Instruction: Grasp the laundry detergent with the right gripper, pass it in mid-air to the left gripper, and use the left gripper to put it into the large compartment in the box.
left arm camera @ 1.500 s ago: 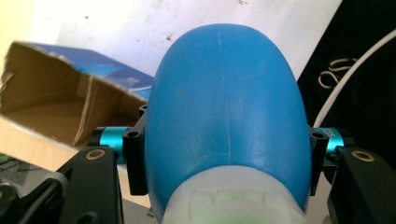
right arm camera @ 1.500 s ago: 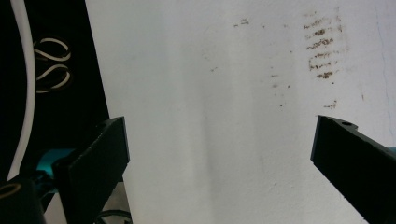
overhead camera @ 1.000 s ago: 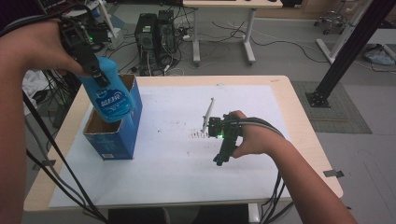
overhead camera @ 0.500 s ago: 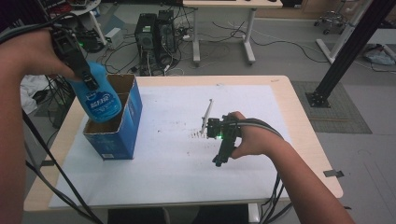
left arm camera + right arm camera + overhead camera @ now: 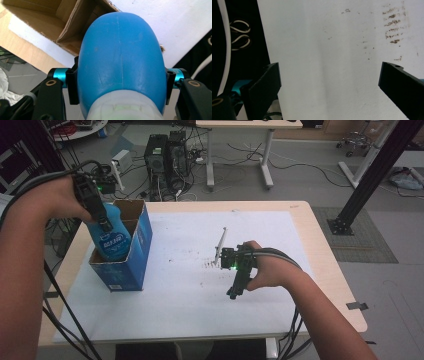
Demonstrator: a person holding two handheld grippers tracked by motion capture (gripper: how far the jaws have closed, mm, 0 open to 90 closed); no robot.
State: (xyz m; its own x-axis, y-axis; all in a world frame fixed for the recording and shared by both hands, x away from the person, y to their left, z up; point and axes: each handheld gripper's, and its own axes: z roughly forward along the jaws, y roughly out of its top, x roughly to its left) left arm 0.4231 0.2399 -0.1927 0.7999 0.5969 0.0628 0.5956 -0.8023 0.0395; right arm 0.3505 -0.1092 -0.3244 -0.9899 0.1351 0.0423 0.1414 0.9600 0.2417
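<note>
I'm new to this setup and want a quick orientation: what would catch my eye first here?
The blue bottle stands out: the left tongs clamp it and hold it partly inside the open blue box at the table's left edge. Near the middle, the right tongs rest open on the white sheet, with nothing between them. Dark smudges mark the sheet just left of that hand.

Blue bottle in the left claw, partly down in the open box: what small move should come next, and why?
Probably lower it a little further, then release. The left claw grips the blue bottle, whose lower part sits inside the blue cardboard box while its top stands above the rim. The right claw rests open on the table.
</note>
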